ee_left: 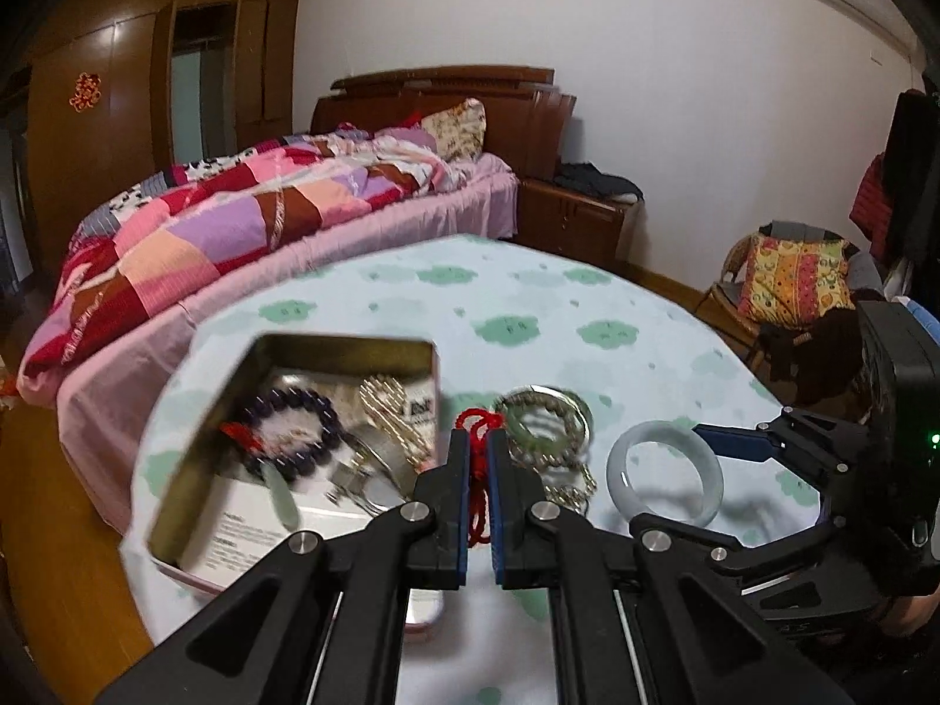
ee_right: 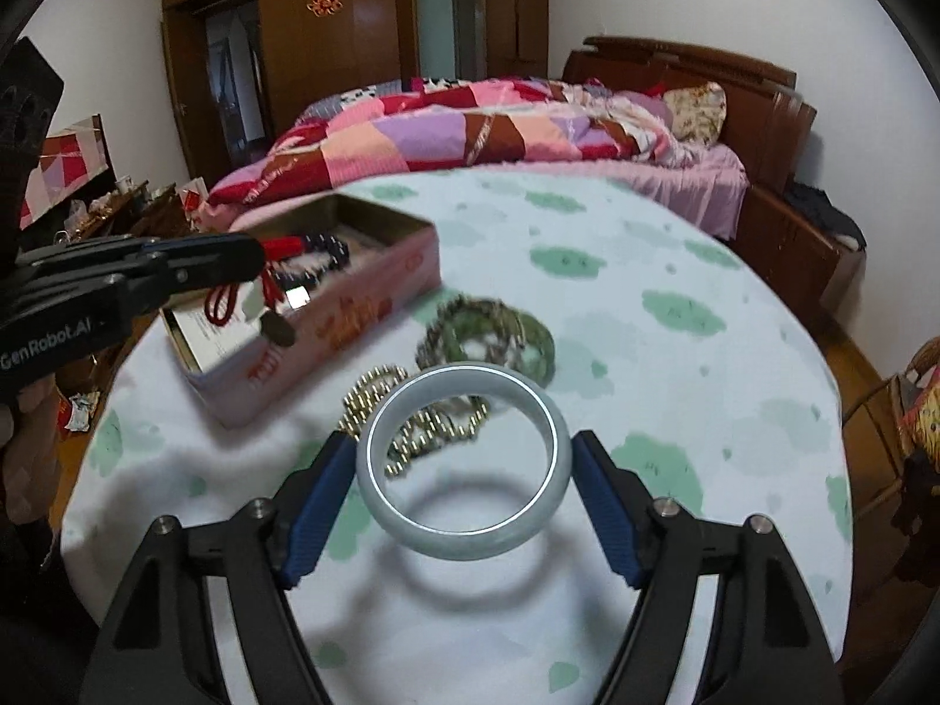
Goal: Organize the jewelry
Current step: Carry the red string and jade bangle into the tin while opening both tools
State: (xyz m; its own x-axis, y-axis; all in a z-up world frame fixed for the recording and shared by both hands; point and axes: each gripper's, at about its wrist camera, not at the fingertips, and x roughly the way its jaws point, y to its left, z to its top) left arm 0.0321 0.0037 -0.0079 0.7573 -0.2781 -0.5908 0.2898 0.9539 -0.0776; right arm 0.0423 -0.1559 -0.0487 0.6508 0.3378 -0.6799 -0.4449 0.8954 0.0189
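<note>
- My left claw (ee_left: 479,464) was clenched on a red cord (ee_left: 477,487), with the 2 pads nearly touching and the strands squeezed between them.
- From my right camera, the cord (ee_right: 226,299) hung in a loop below that claw (ee_right: 252,258), over the near end of the tin (ee_right: 376,299), with what looked like a small dark pendant (ee_right: 277,329) dangling from it.
- I judged the cord light, soft and limp: it would swing and snag, so a pinch across several strands near the knot seemed the safest hold.
- My right claw (ee_right: 464,470) grasped a pale bangle (ee_right: 464,464) across its width, 1 pad on each outer side, and its shadow on the cloth suggested it was lifted clear of the table (ee_right: 675,270).
- The bangle (ee_left: 664,482) looked stiff, smooth and glossy, so I judged it slippery and likely to crack if dropped; a steady squeeze across its widest part suited it.
- A green beaded bracelet (ee_right: 487,335) and a gold beaded chain (ee_right: 411,417) lay on the cloth just beyond the bangle, right of the tin.
- The open tin (ee_left: 346,346) sat on the left of the table and held a dark beaded bracelet (ee_left: 294,429) among other pieces I could not make out.
</note>
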